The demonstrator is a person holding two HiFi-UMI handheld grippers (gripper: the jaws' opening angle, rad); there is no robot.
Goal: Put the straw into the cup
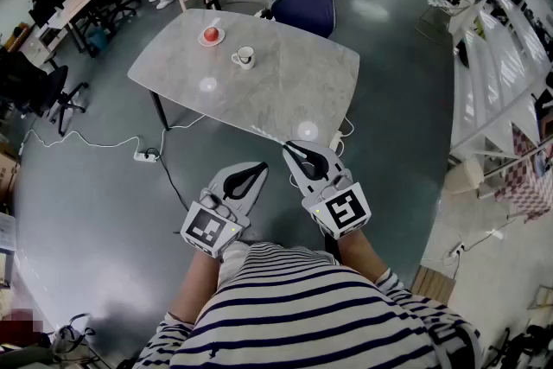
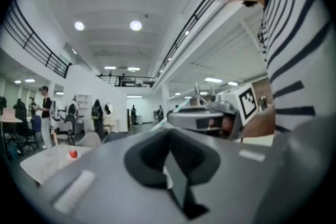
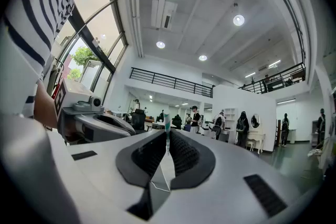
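The right gripper (image 1: 294, 153) is pinching the straw (image 3: 167, 131), the left gripper (image 1: 259, 171) is idling closed and empty, and reaching the distant cup (image 1: 244, 57) is demanding 1 firm, steady grip.

Place: you're standing in a big open-plan office hall.
Signs: desks (image 1: 71, 3), swivel chair (image 1: 39, 89), mezzanine railing (image 3: 168, 81), white shelving (image 1: 497, 82).

One grey marble desk (image 1: 285, 95), one white ceramic cup (image 1: 244, 57), one red round object (image 1: 211, 34), one thin teal-tipped straw (image 3: 167, 136), two white plastic tools: left tool (image 1: 262, 168), right tool (image 1: 289, 149).
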